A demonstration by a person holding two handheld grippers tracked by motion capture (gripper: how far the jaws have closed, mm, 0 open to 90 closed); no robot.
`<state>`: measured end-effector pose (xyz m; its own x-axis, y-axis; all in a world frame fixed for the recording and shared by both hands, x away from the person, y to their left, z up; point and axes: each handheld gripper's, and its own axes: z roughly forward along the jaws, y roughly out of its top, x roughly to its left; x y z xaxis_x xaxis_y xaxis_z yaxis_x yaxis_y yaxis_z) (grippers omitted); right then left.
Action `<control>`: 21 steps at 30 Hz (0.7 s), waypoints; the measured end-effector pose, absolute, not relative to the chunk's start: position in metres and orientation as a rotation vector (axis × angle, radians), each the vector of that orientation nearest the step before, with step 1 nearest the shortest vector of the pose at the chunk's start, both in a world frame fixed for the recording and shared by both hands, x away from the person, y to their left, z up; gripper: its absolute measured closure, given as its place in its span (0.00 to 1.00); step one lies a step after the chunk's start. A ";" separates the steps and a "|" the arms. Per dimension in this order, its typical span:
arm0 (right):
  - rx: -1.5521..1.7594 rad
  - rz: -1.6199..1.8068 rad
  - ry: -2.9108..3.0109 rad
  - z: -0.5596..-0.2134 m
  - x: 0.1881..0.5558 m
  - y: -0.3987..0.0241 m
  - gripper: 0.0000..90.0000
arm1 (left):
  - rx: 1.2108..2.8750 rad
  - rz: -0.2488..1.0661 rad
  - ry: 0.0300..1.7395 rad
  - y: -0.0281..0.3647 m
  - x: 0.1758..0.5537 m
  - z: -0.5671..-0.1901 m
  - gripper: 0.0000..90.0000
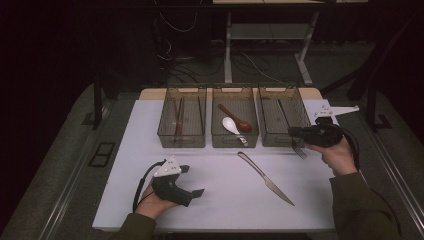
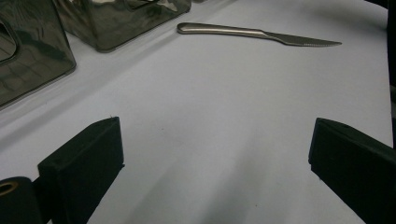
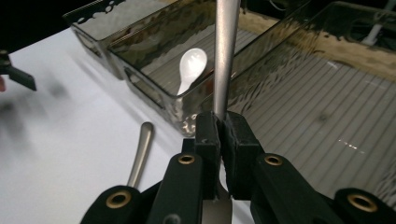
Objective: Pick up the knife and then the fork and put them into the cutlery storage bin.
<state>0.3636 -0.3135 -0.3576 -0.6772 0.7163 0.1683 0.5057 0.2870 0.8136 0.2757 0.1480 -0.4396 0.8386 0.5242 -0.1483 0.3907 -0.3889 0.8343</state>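
My right gripper (image 1: 294, 134) (image 3: 223, 126) is shut on the handle of a metal fork (image 1: 299, 150) (image 3: 226, 51), which it holds at the front edge of the right-hand bin (image 1: 280, 141). The fork's head hangs just outside that bin's front wall. A table knife (image 1: 265, 179) (image 2: 257, 35) (image 3: 140, 149) lies slantwise on the white mat in front of the bins. My left gripper (image 1: 194, 181) (image 2: 217, 135) rests low over the mat at the front left. It is open, with nothing between its fingers.
Three smoky clear bins stand in a row at the back of the white mat (image 1: 225, 200). The left bin (image 1: 182, 140) holds long brown sticks. The middle bin (image 1: 235, 141) holds a white spoon (image 1: 232, 127) (image 3: 191, 65) and a brown spoon (image 1: 237, 119).
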 end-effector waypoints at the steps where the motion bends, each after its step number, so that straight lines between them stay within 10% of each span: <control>1: 1.130 1.339 2.321 -0.357 0.365 -0.314 0.94 | 2.026 0.170 0.673 0.148 0.276 -0.440 0.02; 21: 1.181 1.278 2.249 -0.336 0.398 -0.329 0.94 | 2.021 0.170 0.678 0.149 0.275 -0.439 0.02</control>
